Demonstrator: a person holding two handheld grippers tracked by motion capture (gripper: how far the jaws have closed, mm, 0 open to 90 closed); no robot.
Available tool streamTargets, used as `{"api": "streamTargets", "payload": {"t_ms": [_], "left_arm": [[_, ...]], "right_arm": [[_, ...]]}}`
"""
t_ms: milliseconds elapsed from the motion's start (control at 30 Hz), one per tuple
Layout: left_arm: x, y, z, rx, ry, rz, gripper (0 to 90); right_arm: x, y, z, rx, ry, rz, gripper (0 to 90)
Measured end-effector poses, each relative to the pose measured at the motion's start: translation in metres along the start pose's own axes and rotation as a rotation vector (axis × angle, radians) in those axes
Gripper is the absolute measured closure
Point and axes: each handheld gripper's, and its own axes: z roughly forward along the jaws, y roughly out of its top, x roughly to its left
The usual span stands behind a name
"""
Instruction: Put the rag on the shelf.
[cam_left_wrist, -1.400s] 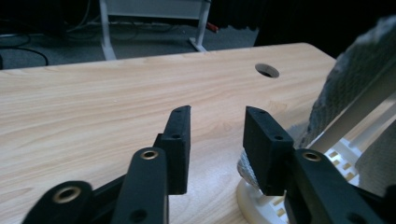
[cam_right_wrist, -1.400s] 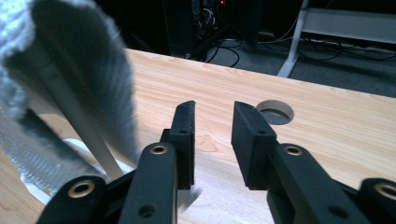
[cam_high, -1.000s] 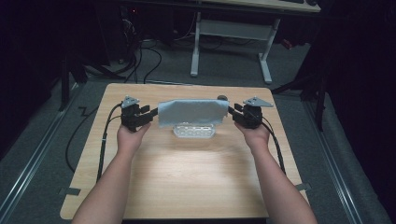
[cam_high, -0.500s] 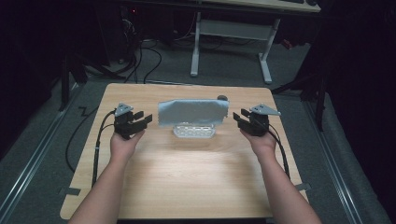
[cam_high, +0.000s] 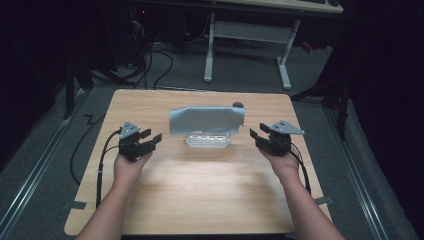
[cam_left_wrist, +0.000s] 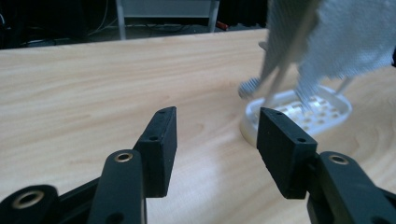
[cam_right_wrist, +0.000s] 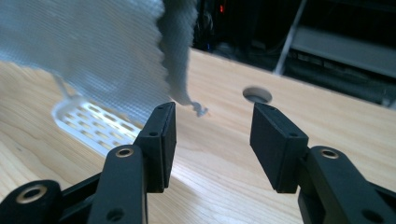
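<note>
High view: cloth (cam_high: 207, 121) between both parted hand-held grippers

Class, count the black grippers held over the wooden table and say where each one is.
2. The left gripper is left of the draped grey cloth; the right gripper is to its right. Both are open and hold nothing.

Both grippers have let go of the cloth (cam_high: 207, 121) — left gripper (cam_high: 150, 141) and right gripper (cam_high: 258, 135) have drawn outward, their jaws just opening, empty — cloth left draped over the rack (cam_high: 207, 140).
</note>
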Motion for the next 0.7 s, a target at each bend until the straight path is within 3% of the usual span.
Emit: {"api": "streamTargets", "payload": {"t_ms": [67,167,200,233,300,367,433,600,633,667,700], "left_arm": [[-0.006,-0.008,-0.006,0.004,-0.013,-0.008,48.4],[-0.022,-0.028,-0.018,0.019,-0.052,-0.020,48.1],[-0.022,-0.028,-0.018,0.019,-0.052,-0.020,48.1],[-0.033,-0.038,-0.022,0.040,-0.069,-0.015,47.9],[-0.044,-0.047,-0.026,0.064,-0.081,0.001,47.7],[-0.049,-0.051,-0.027,0.079,-0.084,0.008,47.8],[-0.063,-0.065,-0.030,0.146,-0.085,0.011,47.7],[-0.083,-0.085,-0.040,0.182,-0.110,0.000,46.7],[-0.093,-0.092,-0.043,0.198,-0.131,0.002,45.8],[-0.093,-0.092,-0.043,0.198,-0.131,0.002,45.7],[-0.100,-0.094,-0.042,0.211,-0.148,0.008,45.5]], "right_arm": [[0.005,-0.002,-0.004,0.031,0.009,-0.024,48.7],[0.020,-0.015,-0.020,0.003,0.020,-0.048,49.7],[0.020,-0.015,-0.020,0.003,0.020,-0.048,49.7],[0.027,-0.020,-0.026,0.026,0.037,-0.046,48.5],[0.034,-0.027,-0.032,0.013,0.035,-0.055,47.1],[0.042,-0.036,-0.038,0.021,0.026,-0.065,45.9],[0.050,-0.046,-0.042,0.042,0.027,-0.054,44.4],[0.064,-0.066,-0.047,0.066,0.025,-0.039,44.0],[0.072,-0.081,-0.053,0.074,0.022,-0.013,44.0],[0.072,-0.081,-0.053,0.074,0.022,-0.013,44.0],[0.076,-0.090,-0.054,0.113,0.028,-0.003,42.6]]}}
